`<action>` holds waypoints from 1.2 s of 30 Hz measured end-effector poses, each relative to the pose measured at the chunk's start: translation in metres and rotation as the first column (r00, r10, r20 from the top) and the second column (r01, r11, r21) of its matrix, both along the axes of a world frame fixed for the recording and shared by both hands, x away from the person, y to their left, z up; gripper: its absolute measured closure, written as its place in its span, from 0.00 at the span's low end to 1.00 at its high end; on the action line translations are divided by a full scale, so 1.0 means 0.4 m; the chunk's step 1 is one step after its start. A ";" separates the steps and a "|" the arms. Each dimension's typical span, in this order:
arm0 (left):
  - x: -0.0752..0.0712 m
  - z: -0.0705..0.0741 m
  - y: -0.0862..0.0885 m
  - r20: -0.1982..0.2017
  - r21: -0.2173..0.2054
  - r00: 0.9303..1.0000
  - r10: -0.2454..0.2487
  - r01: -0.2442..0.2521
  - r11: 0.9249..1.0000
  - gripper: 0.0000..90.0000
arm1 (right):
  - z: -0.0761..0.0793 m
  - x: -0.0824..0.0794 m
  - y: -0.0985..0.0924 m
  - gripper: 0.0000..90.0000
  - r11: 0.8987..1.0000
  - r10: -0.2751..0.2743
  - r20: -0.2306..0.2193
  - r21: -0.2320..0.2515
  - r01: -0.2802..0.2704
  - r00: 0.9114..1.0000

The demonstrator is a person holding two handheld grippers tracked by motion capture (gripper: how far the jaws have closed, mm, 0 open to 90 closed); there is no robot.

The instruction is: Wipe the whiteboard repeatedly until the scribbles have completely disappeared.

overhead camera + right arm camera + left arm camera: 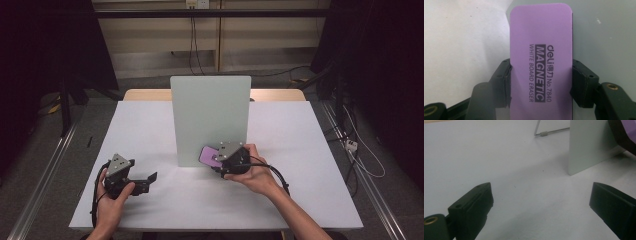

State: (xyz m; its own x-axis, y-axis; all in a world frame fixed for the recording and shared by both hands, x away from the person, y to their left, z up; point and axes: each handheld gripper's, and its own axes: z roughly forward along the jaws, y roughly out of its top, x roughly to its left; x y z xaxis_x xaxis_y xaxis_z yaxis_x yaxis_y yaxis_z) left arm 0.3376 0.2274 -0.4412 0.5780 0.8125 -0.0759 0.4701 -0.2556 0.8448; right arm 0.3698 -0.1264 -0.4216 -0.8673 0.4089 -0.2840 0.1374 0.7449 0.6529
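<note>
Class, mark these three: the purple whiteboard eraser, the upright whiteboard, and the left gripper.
purple whiteboard eraser point(540, 62): right gripper view, middle of its printed face.
upright whiteboard point(210, 115): high view, centre of its panel.
left gripper point(541, 202): left gripper view, midway between its fingers.

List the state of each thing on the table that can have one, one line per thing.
Purple eraser: clamped by its long edges, at the board's lower right part.
Whiteboard: standing upright on its wire stand.
Right hand-held gripper: shut on the eraser.
Left hand-held gripper: open, nothing between the jaws, low over the table.
</note>
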 end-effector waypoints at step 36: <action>0.005 -0.007 0.003 -0.014 -0.007 1.000 0.004 -0.004 1.000 0.05 | 0.106 0.022 -0.090 0.46 0.978 -0.153 0.064 0.153 0.141 0.986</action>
State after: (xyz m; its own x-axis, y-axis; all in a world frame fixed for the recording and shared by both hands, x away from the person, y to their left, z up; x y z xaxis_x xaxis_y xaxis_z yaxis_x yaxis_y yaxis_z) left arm 0.3395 0.2287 -0.4438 0.5733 0.8145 -0.0892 0.4829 -0.2480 0.8398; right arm 0.3788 -0.1624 -0.3791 -0.7731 0.5725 -0.2731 0.1847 0.6150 0.7666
